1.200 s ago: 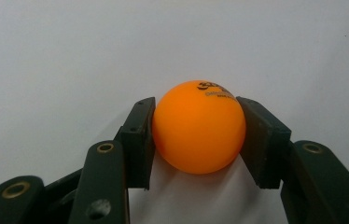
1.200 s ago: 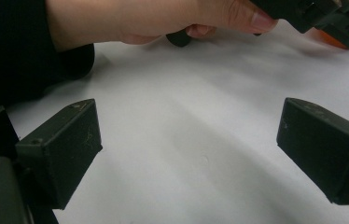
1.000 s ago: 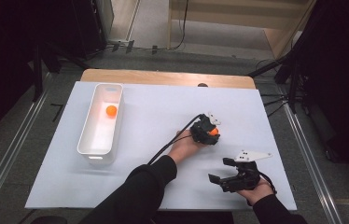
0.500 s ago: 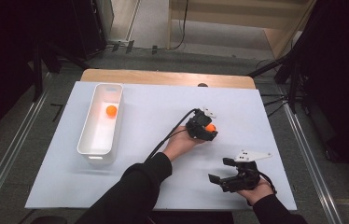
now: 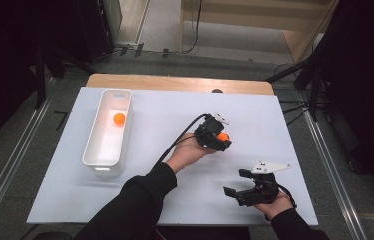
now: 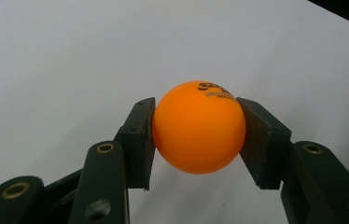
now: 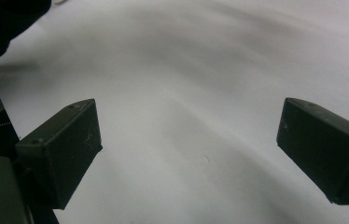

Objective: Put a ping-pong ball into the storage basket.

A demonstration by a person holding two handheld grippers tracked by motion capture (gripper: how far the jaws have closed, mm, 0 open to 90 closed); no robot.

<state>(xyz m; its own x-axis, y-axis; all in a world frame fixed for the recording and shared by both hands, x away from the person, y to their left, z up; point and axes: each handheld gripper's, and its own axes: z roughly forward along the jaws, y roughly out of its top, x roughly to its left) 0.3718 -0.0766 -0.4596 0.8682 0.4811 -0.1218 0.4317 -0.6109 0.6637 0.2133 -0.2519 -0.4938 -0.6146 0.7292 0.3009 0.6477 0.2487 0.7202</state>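
Observation:
An orange ball (image 6: 198, 127) with small black print sits pinched between the two black pads of my left gripper (image 6: 196, 140), which is shut on it above the white table sheet. From above, the same ball (image 5: 223, 136) shows at the tip of the left gripper (image 5: 220, 140), right of the table's middle and lifted off the sheet. A second orange ball (image 5: 119, 118) lies inside the white bin (image 5: 96, 157) at the left. My right gripper (image 5: 232, 192) rests near the front right edge, jaws wide open; its own view has the right gripper (image 7: 189, 149) with bare sheet between the pads.
The white sheet (image 5: 165, 200) covers a wooden table whose far edge (image 5: 175, 82) shows at the back. A black cable (image 5: 182, 137) trails from the left gripper over the person's hand. Metal rails run along the floor on both sides of the table.
My left gripper has risen from the sheet with the orange ball in it and drifted slightly toward the left and back. The right gripper has stayed put.

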